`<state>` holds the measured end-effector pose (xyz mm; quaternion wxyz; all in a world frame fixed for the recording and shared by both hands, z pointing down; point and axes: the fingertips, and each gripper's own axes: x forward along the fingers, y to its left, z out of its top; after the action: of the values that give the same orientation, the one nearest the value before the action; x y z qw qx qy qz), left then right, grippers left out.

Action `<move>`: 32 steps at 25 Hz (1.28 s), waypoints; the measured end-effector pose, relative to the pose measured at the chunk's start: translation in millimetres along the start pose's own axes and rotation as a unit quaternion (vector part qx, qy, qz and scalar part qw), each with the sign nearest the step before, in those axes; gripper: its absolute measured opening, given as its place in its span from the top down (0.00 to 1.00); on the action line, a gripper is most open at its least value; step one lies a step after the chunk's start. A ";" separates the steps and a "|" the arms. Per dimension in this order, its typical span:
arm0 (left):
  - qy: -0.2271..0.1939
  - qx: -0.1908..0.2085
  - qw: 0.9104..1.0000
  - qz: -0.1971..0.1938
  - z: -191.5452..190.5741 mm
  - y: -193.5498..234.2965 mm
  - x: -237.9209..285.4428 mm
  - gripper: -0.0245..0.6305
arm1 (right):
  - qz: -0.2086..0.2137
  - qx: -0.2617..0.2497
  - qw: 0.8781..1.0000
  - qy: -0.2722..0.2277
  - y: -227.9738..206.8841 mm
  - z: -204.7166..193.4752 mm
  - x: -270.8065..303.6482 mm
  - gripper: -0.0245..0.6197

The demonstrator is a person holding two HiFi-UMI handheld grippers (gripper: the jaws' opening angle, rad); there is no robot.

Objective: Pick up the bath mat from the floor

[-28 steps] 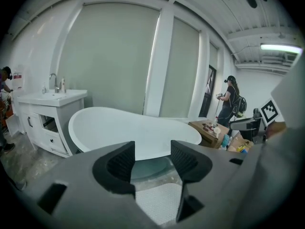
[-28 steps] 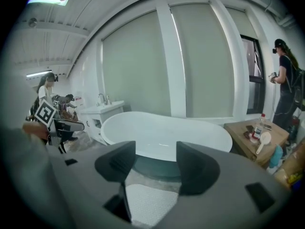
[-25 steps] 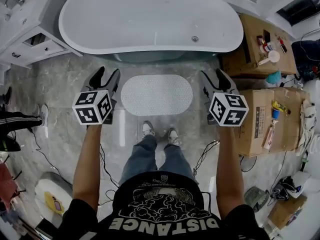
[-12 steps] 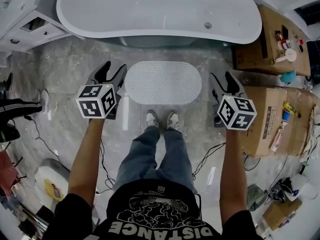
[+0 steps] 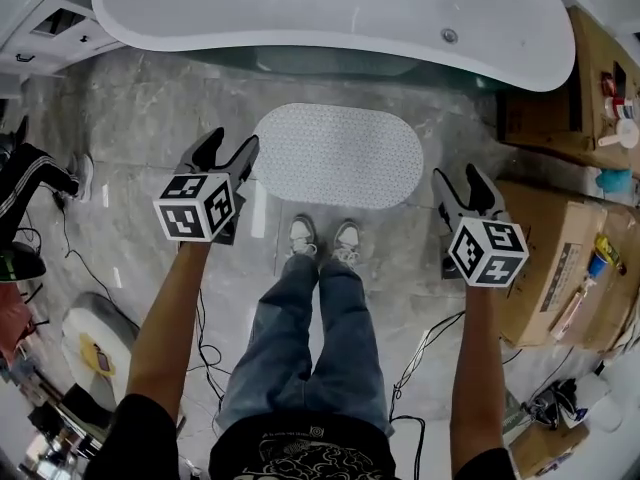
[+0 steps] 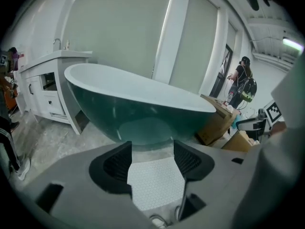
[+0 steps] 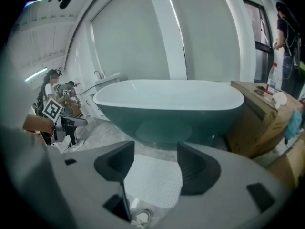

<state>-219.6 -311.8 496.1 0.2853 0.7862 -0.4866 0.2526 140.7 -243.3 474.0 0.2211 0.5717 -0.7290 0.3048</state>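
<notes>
L tongs (image 5: 231, 141) opening, R tongs (image 5: 456, 173) parted

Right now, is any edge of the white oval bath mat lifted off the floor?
No, the white oval bath mat lies flat on the grey marble floor between the white bathtub and the person's shoes.

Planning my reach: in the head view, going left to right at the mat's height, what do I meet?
left gripper (jaws opening, holding nothing), bath mat, right gripper, cardboard box.
</notes>
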 end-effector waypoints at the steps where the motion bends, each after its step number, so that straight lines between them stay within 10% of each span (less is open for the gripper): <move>1: 0.005 0.000 1.000 0.003 -10.5 2.5 6.9 0.53 | 0.002 0.000 1.000 0.004 -4.1 -9.4 7.6 0.52; 32: 0.096 -0.029 0.995 0.019 -265.8 85.4 180.2 0.41 | 0.009 0.024 0.996 0.090 -95.7 -259.8 196.4 0.45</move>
<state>-257.1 -270.2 823.6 0.3486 0.7404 -0.4785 0.3182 177.8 -214.8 810.2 0.2692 0.5407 -0.7037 0.3741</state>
